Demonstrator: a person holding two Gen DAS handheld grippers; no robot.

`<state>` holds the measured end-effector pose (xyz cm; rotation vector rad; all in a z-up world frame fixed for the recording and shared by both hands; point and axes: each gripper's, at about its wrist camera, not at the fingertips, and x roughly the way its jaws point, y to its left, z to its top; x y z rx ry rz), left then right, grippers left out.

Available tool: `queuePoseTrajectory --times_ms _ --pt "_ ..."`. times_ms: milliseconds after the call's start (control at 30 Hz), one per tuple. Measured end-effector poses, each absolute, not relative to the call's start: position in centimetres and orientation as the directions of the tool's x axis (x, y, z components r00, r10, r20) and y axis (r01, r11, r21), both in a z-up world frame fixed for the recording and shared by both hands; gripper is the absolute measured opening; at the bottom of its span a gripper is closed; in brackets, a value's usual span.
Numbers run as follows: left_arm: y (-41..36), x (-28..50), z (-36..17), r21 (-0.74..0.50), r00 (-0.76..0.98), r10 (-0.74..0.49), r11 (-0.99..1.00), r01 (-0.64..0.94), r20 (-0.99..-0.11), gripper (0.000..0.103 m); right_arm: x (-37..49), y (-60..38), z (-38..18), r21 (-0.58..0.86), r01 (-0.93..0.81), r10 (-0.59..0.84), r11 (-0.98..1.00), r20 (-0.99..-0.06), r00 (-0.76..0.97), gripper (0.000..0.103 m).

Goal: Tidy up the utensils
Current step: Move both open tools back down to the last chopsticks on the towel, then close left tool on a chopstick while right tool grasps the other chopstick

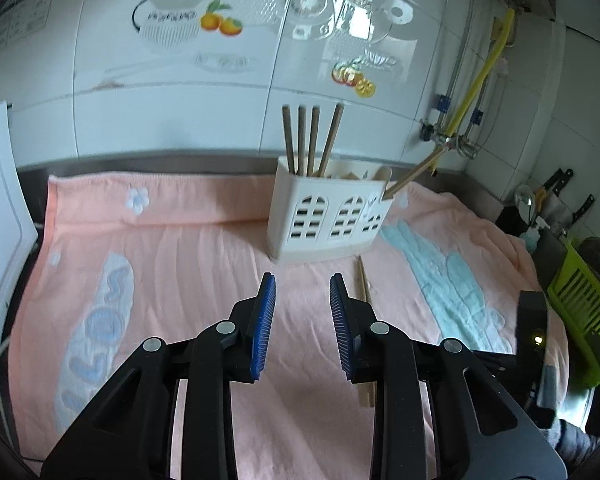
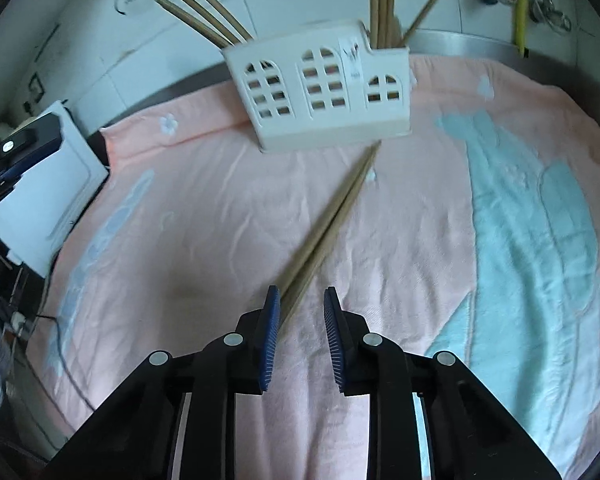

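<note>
A white utensil holder with arched cut-outs stands on the pink towel, with several wooden chopsticks upright in it. My left gripper hovers open in front of it, nothing between its blue pads. A loose pair of chopsticks lies on the towel just right of it, partly hidden by the right finger. In the right wrist view the holder is ahead, and the loose pair runs from its base toward me. My right gripper is open, low over the towel. The pair's near ends lie between the jaws, beside the left pad, not squeezed.
A white board leans at the towel's left edge. A green dish rack and knives stand at the right. A tiled wall, a yellow hose and pipes close off the back. The towel covers the counter.
</note>
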<state>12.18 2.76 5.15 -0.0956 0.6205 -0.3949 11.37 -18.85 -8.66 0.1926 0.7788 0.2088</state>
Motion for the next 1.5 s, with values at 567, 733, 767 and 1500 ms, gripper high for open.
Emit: queuePoseTrajectory --times_ms 567,733,767,1500 --pt "2.5 12.8 2.4 -0.226 0.71 -0.394 0.919 0.324 -0.583 0.028 13.8 -15.9 -10.4 0.155 -0.033 0.138 0.987 -0.738 0.661 0.022" --pt "2.6 12.8 2.2 -0.234 0.709 -0.399 0.917 0.324 -0.581 0.028 14.2 -14.8 -10.6 0.079 -0.009 0.065 0.997 -0.742 0.667 0.021" --pt "2.6 12.8 2.2 -0.235 0.708 -0.399 0.917 0.323 -0.582 0.028 14.2 -14.8 -10.7 0.07 -0.005 0.055 0.998 -0.74 0.67 0.021" --pt "-2.7 12.7 -4.8 -0.304 0.51 -0.502 0.853 0.424 -0.699 0.028 6.9 -20.5 -4.2 0.063 -0.036 0.064 0.997 -0.536 0.842 0.007"
